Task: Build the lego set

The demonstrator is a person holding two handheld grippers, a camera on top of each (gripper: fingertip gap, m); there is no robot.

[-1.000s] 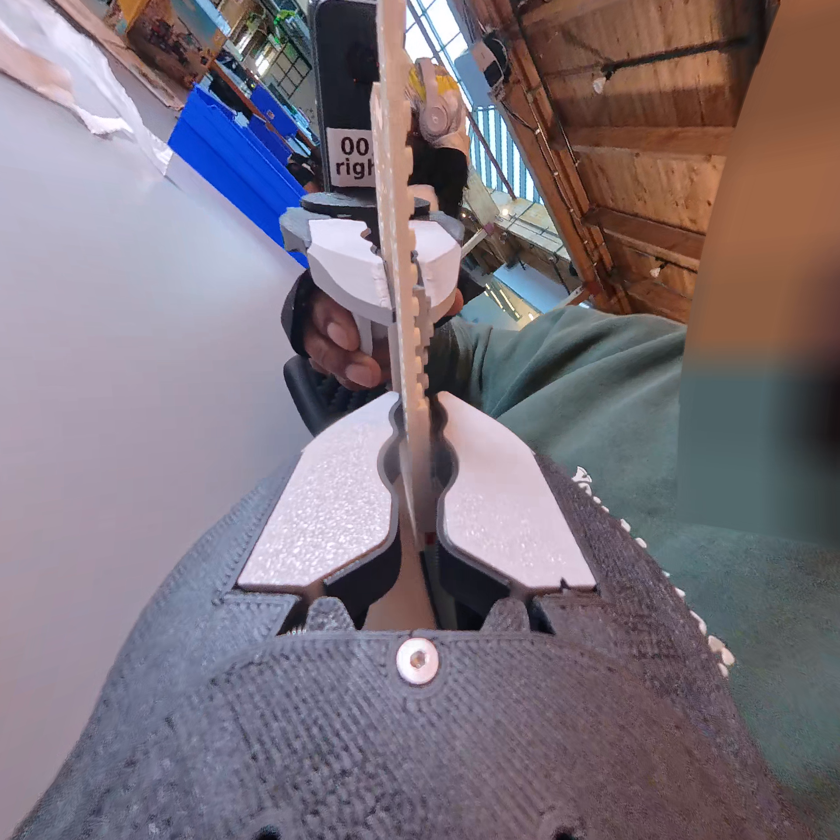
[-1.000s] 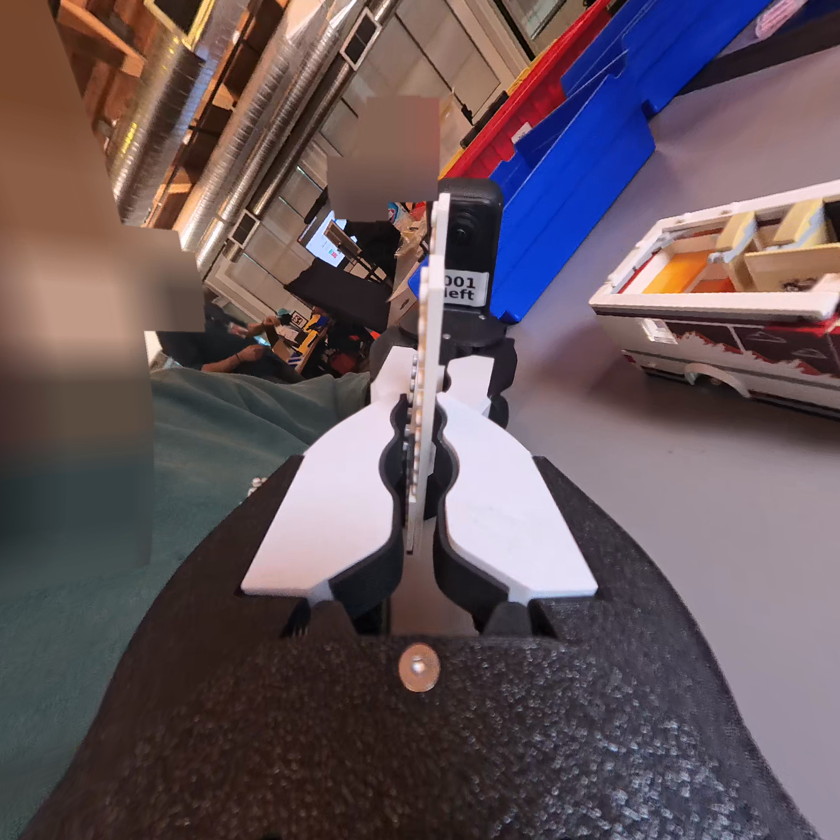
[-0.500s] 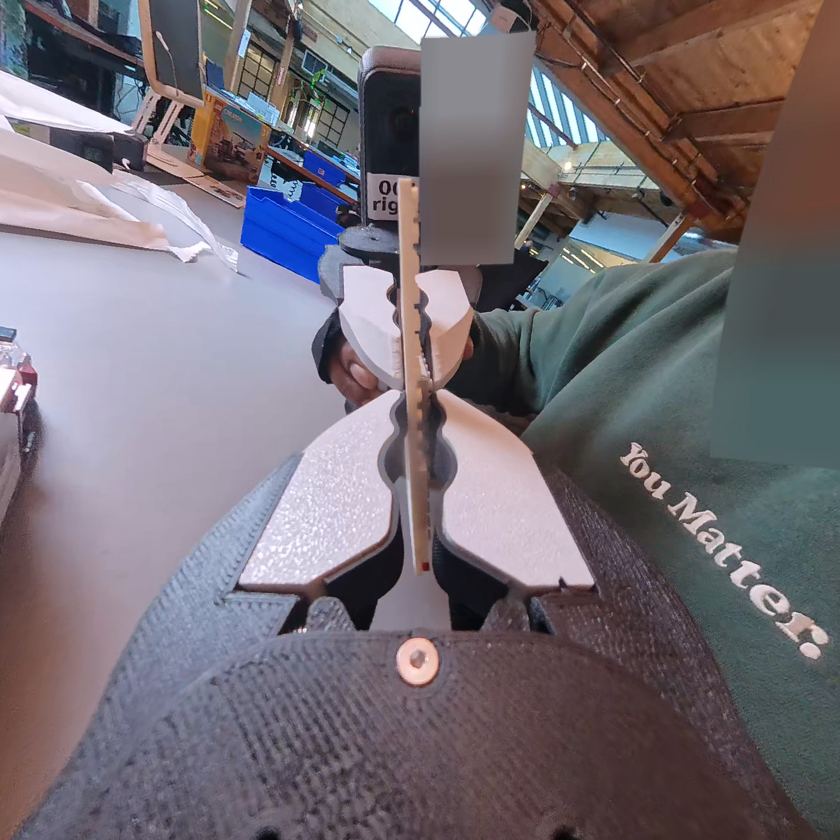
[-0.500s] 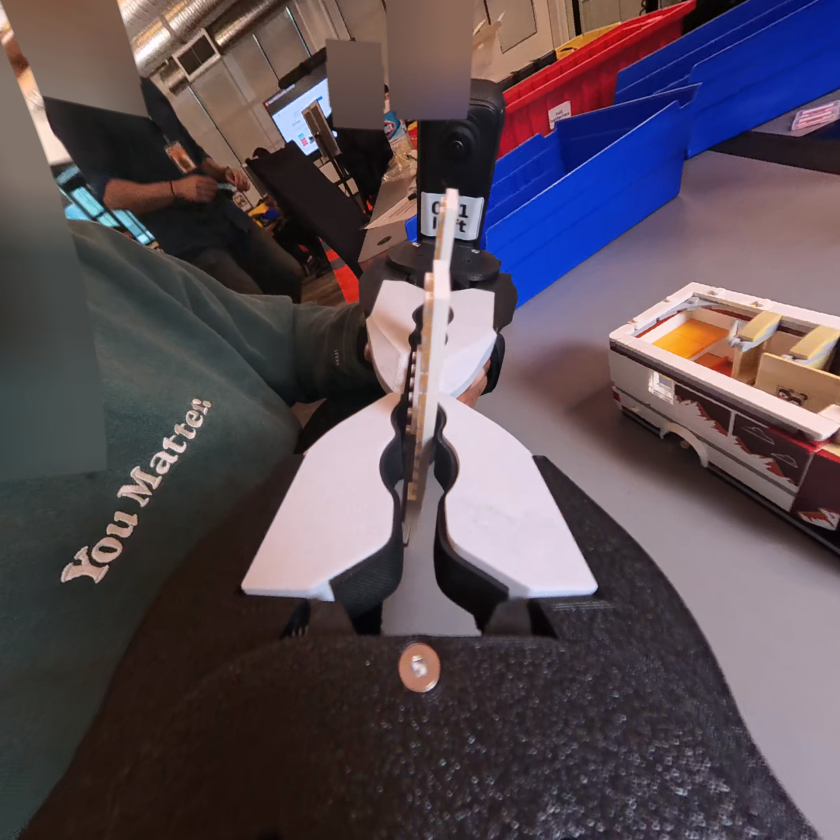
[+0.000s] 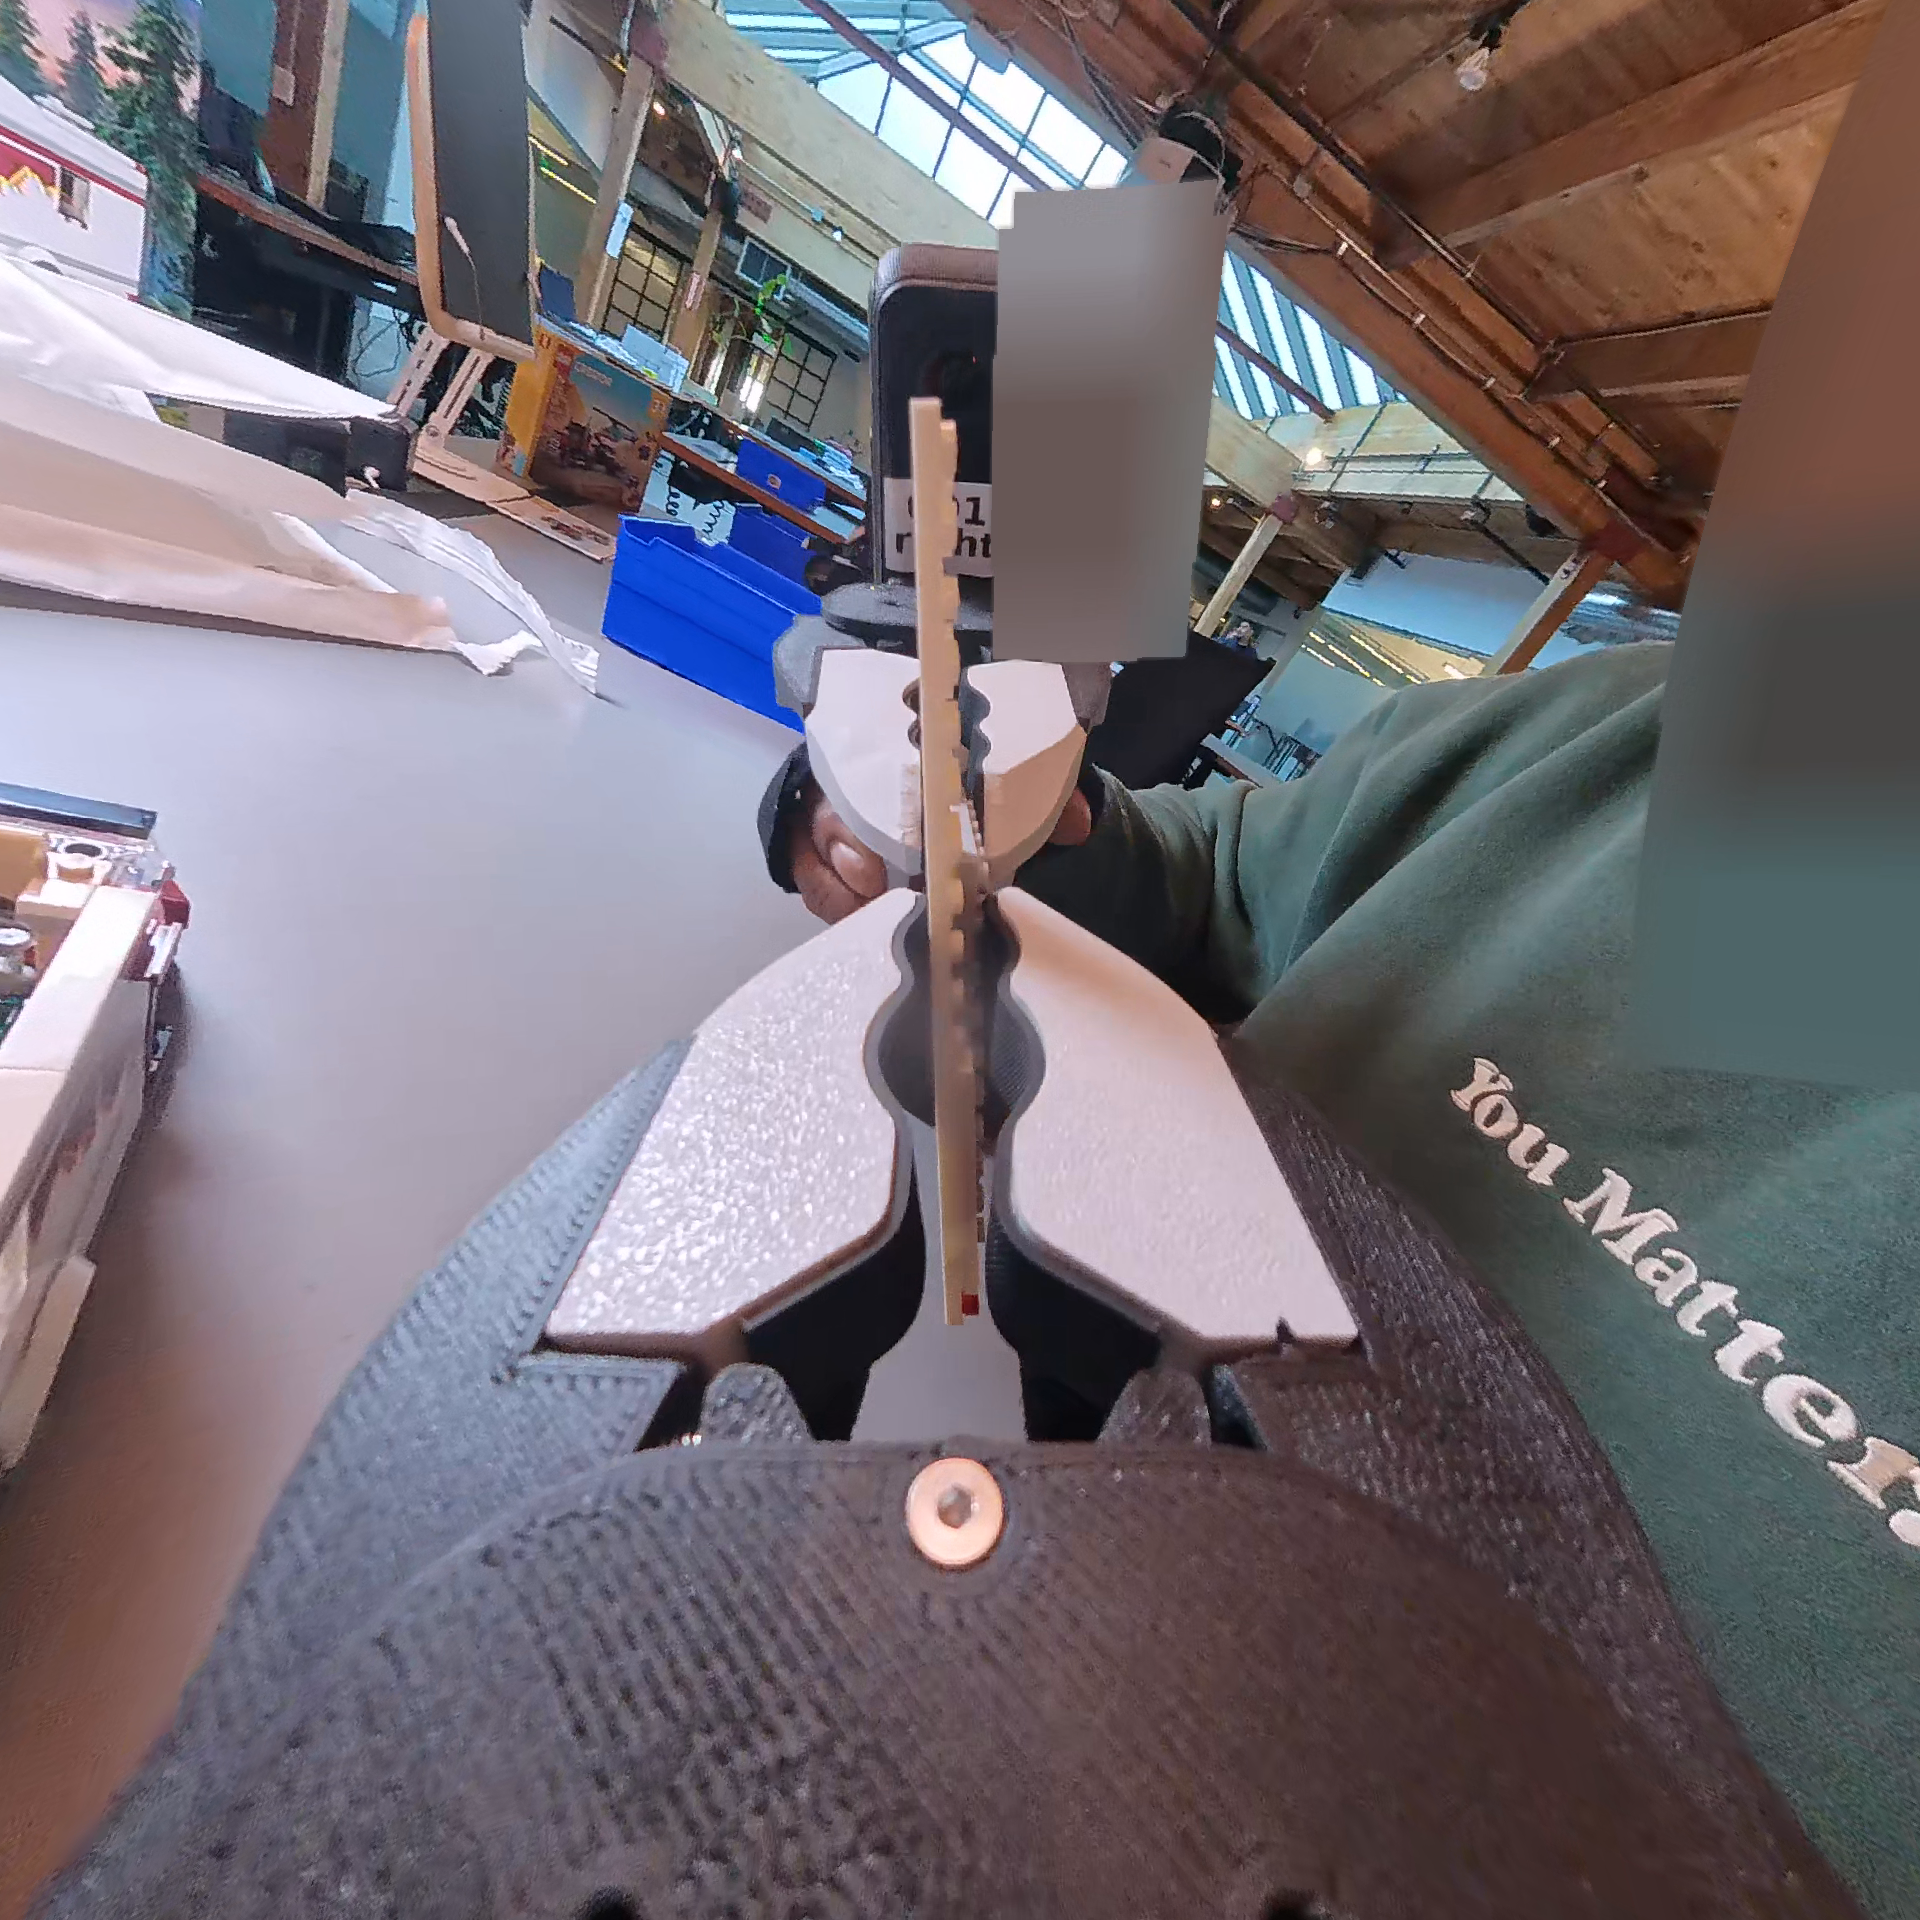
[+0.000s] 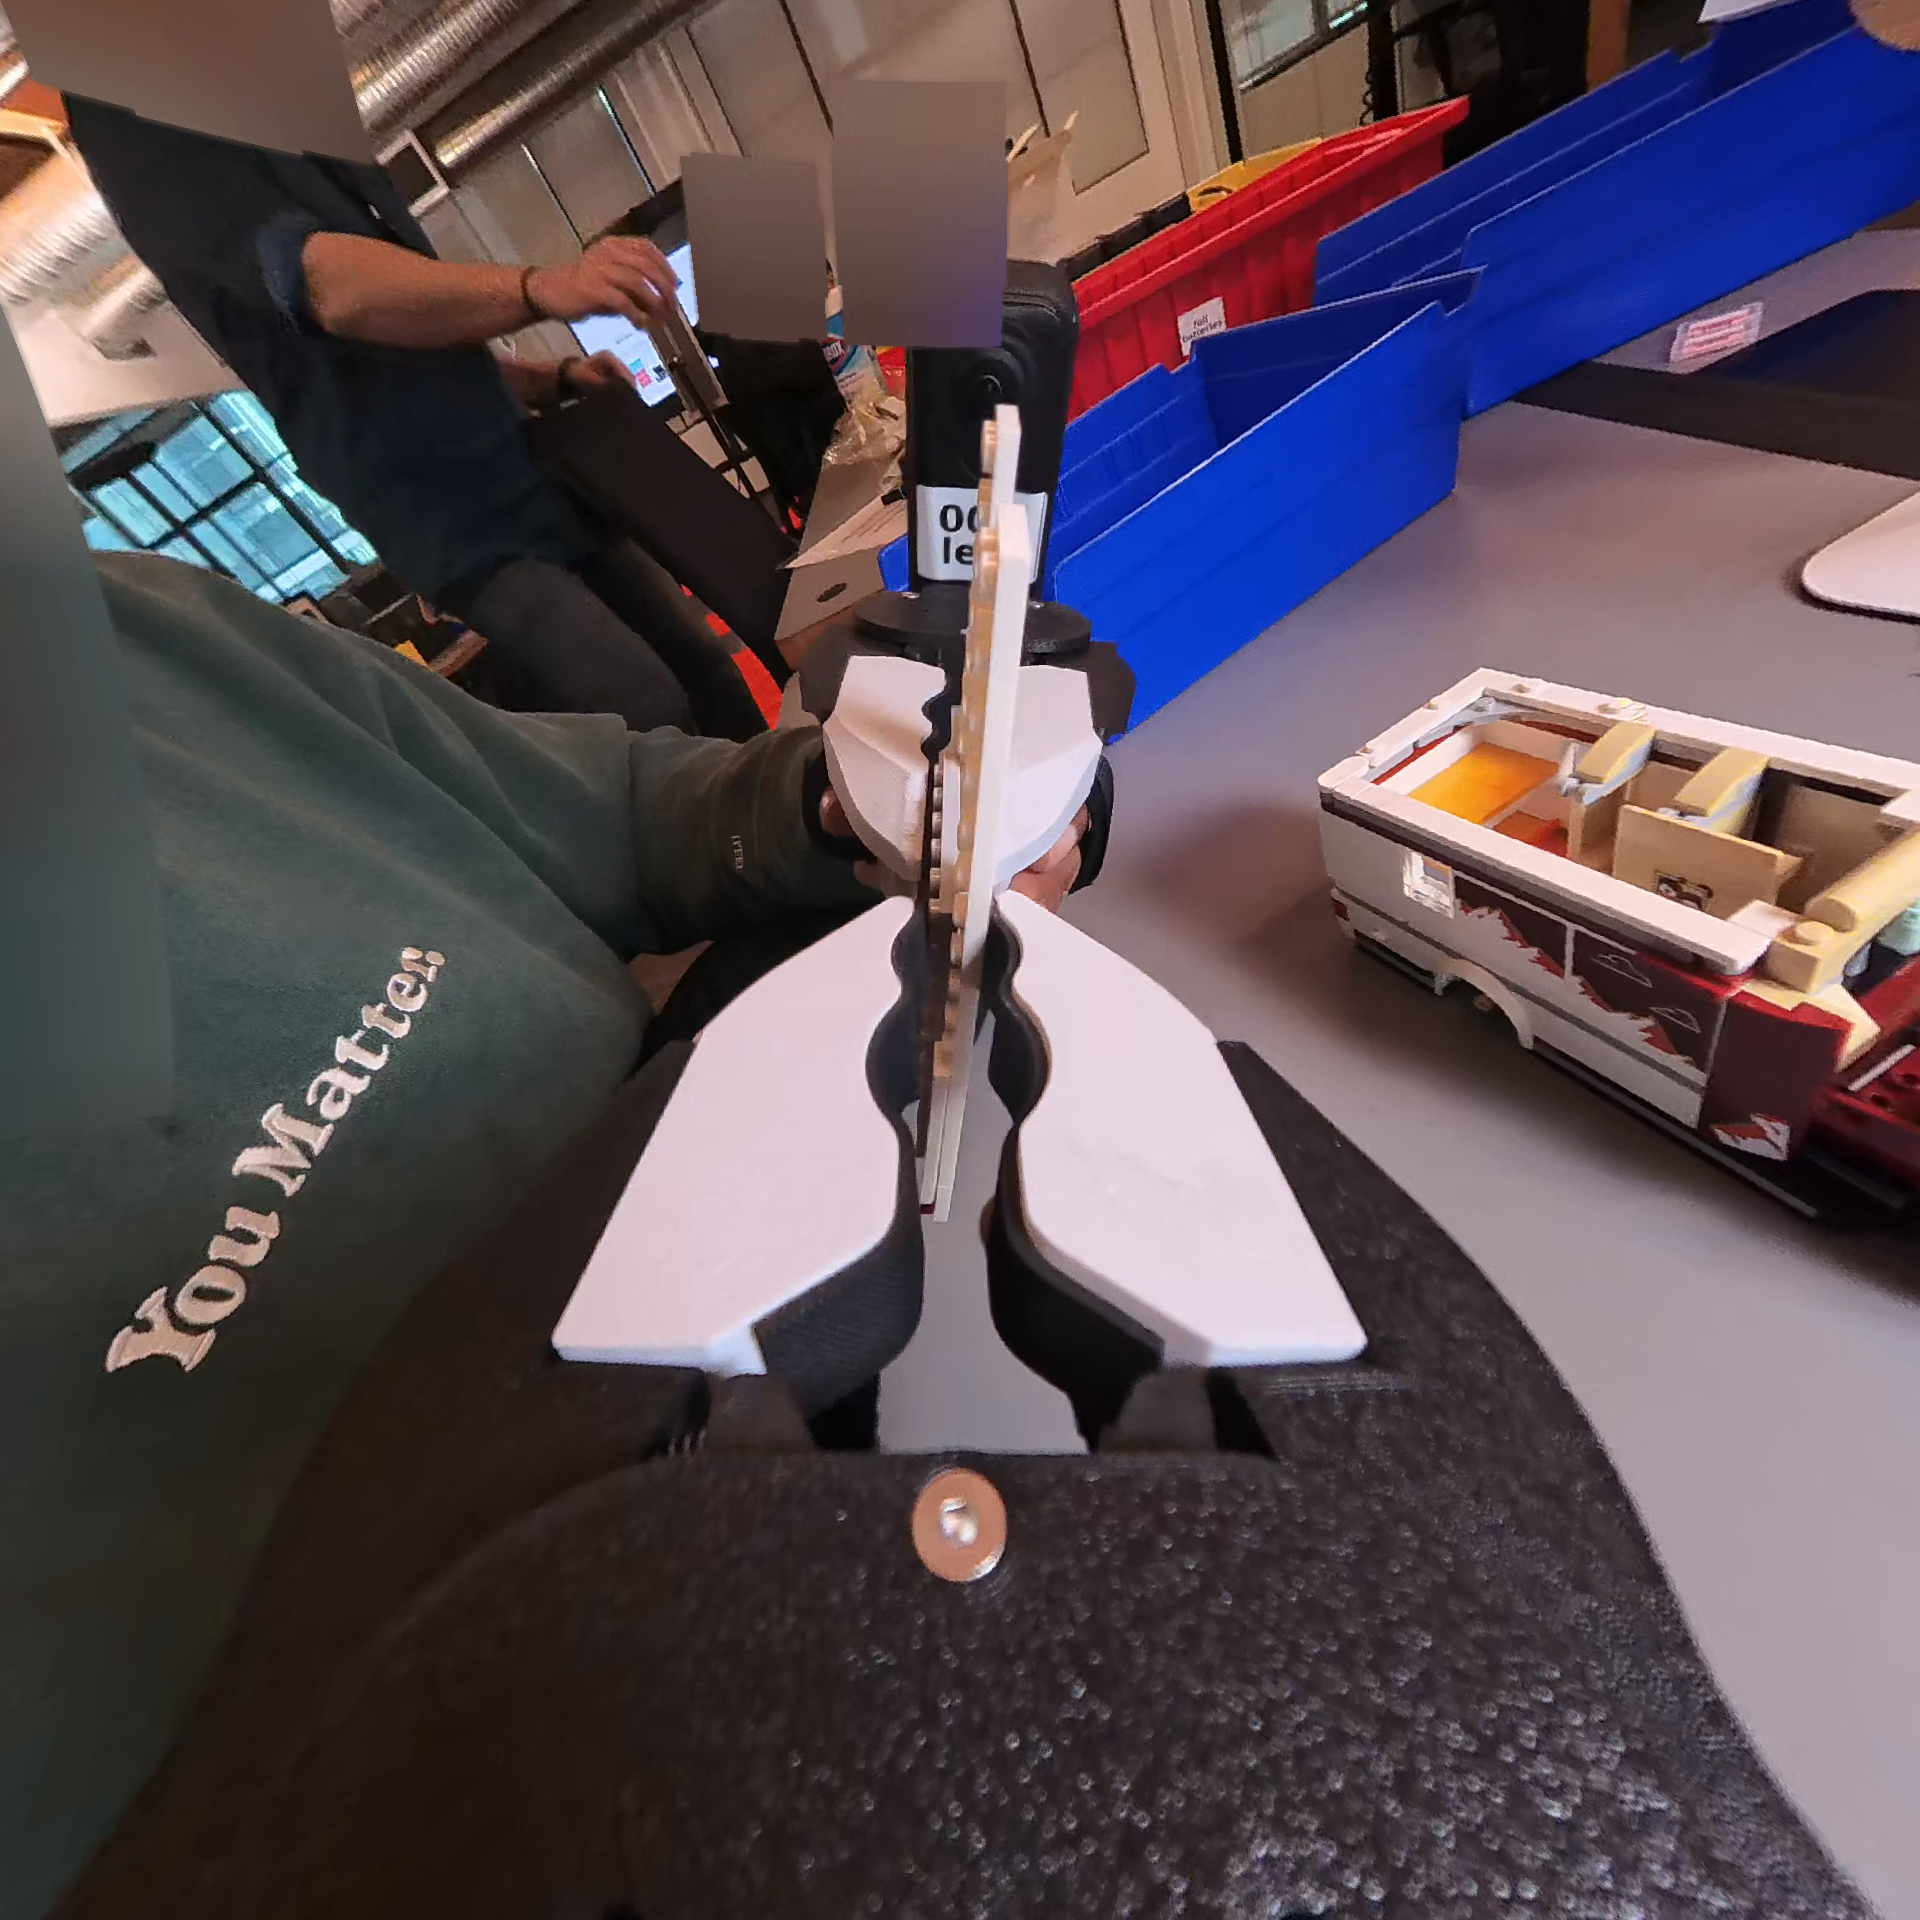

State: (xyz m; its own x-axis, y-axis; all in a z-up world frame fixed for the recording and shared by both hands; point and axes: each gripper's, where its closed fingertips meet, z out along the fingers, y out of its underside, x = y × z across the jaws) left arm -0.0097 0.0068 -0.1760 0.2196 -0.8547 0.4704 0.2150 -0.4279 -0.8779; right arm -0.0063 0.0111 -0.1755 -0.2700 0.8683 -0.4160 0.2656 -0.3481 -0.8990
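Observation:
A flat roof-like panel of tan and white lego plates (image 5: 940,623) stands edge-on in the air, held from both ends. My left gripper (image 5: 956,920) is shut on its near end in the left wrist view. My right gripper (image 6: 961,920) is shut on the other end (image 6: 1003,623). The two grippers face each other, fingertips nearly meeting; the right gripper (image 5: 951,862) shows beyond the left, and the left gripper (image 6: 966,862) beyond the right. The open-topped white and dark red lego camper van (image 6: 1621,883) stands on the grey table (image 6: 1455,582) to the right, and also at the left edge of the left wrist view (image 5: 62,1039).
Blue bins (image 6: 1247,468) and a red bin (image 6: 1247,249) line the table's far side. White bags (image 5: 208,520) and another blue bin (image 5: 696,603) lie far left. The person's green sweatshirt (image 5: 1455,935) is close beside the grippers. Another person (image 6: 364,364) stands behind. Less than 4 cm separates the two grippers' tips.
Both grippers have swung level together with the panel still clamped between them. The camper van has come into the left wrist view and sits closer in the right one.

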